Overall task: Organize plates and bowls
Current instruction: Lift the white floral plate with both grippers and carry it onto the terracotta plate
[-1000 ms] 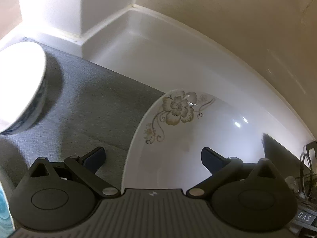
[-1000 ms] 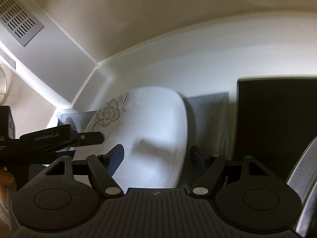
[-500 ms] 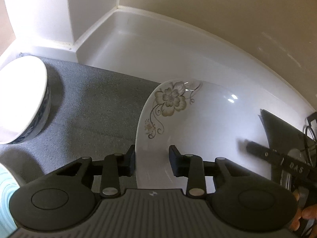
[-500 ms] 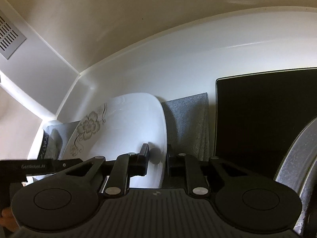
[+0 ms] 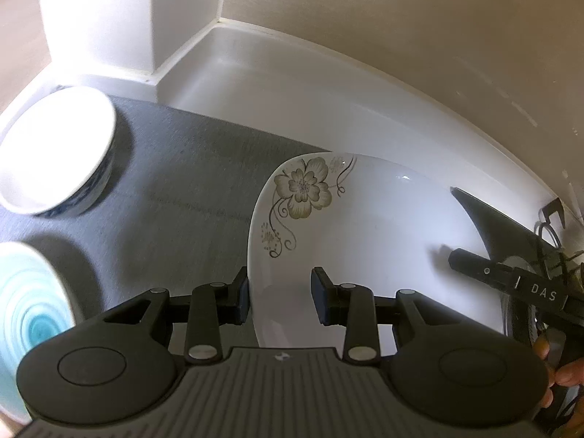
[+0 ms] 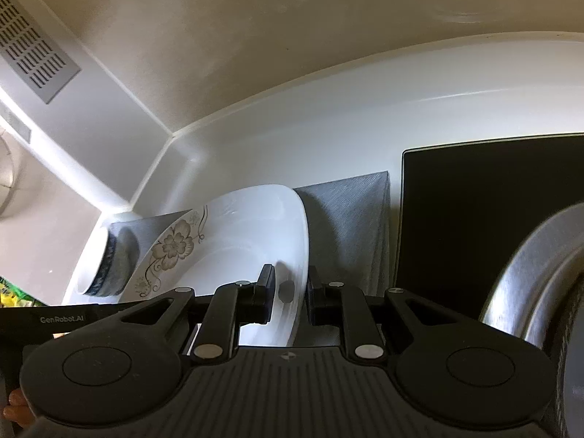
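A white squarish plate (image 5: pixel 365 241) with a brown flower print lies partly on a grey mat (image 5: pixel 182 189). My left gripper (image 5: pixel 283 299) is shut on its left rim, one pad outside the edge and one on the inner slope. In the right wrist view the same plate (image 6: pixel 237 241) has my right gripper (image 6: pixel 290 295) shut on its right rim. Each gripper shows in the other's view: the right gripper's body (image 5: pixel 511 284) and the left gripper's body (image 6: pixel 62 317). A white bowl (image 5: pixel 54 153) with a blue outside stands at the mat's far left.
A teal spiral dish (image 5: pixel 33 325) sits at the near left. Right of the mat (image 6: pixel 350 226) is a black cooktop (image 6: pixel 492 219) with a metal pan rim (image 6: pixel 529 273) over it. A white upstand and a beige wall close off the back.
Both grippers went from open to shut on opposite rims of the flower plate. Both views have since shifted a little, with the plate held between them.
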The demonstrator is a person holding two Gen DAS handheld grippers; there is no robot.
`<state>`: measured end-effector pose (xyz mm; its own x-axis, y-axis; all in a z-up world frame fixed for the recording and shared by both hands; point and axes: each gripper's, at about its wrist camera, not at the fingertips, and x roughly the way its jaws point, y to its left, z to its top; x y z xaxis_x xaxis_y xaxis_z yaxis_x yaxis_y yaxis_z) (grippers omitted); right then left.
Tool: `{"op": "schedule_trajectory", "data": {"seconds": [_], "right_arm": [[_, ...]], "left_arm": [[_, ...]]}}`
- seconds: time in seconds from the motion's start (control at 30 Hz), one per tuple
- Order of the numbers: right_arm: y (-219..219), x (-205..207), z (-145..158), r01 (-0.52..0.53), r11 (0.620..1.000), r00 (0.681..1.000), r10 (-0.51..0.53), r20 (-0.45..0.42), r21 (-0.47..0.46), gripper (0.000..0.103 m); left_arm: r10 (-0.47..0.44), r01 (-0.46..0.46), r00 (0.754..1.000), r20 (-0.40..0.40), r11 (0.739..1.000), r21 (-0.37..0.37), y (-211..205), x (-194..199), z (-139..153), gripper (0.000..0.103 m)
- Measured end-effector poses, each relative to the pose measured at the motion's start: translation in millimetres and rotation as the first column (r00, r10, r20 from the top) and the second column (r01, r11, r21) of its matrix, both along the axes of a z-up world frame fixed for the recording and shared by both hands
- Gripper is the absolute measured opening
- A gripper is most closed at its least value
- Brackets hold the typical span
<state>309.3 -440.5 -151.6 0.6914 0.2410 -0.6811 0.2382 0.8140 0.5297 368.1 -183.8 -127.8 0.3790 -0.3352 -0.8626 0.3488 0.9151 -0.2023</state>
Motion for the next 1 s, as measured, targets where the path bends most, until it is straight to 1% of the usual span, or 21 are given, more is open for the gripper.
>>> {"op": "schedule_trajectory", "data": {"seconds": [0.27,0.3,0.33,0.53,0.67,0.77,1.0], "right_arm": [[16.2,-31.0,16.9,-0.033,0.999,0.999,0.033,0.006,0.016,0.019],[18.9,-34.9,18.7,-0.014,1.0,1.0,0.014,0.002,-0.006,0.019],[21.8,-39.0,20.3,-0.02,1.0,1.0,0.02,0.003,-0.004,0.019],[36.6,-66.8,24.2,-0.098,0.995,0.995,0.098,0.0,0.015,0.019],[46.8,-90.3,22.0,-0.075,0.997,0.997,0.076,-0.016,0.021,0.019],[56.2,-107.3,20.7,-0.048,0.999,0.998,0.049,-0.034,0.025,0.019],[77.6,-134.7,20.9,-0.017,1.0,0.998,0.018,-0.055,0.007,0.019]], "left_arm": [[0.029,-0.029,0.999,0.021,0.999,-0.013,19.7,-32.8,10.6,0.038],[0.033,-0.032,0.999,0.024,0.999,-0.01,22.5,-36.7,11.5,0.038],[0.036,-0.036,0.999,0.028,0.999,-0.007,24.7,-40.8,12.4,0.038],[0.064,-0.064,0.997,0.044,0.998,0.005,39.3,-65.8,17.7,0.038],[0.039,-0.04,0.999,0.035,0.999,0.014,47.2,-77.9,13.8,0.038],[0.021,-0.021,1.0,0.013,1.0,0.022,53.7,-83.8,6.0,0.038],[-0.009,0.01,1.0,-0.001,0.999,0.034,65.9,-101.7,-3.6,0.038]]}}
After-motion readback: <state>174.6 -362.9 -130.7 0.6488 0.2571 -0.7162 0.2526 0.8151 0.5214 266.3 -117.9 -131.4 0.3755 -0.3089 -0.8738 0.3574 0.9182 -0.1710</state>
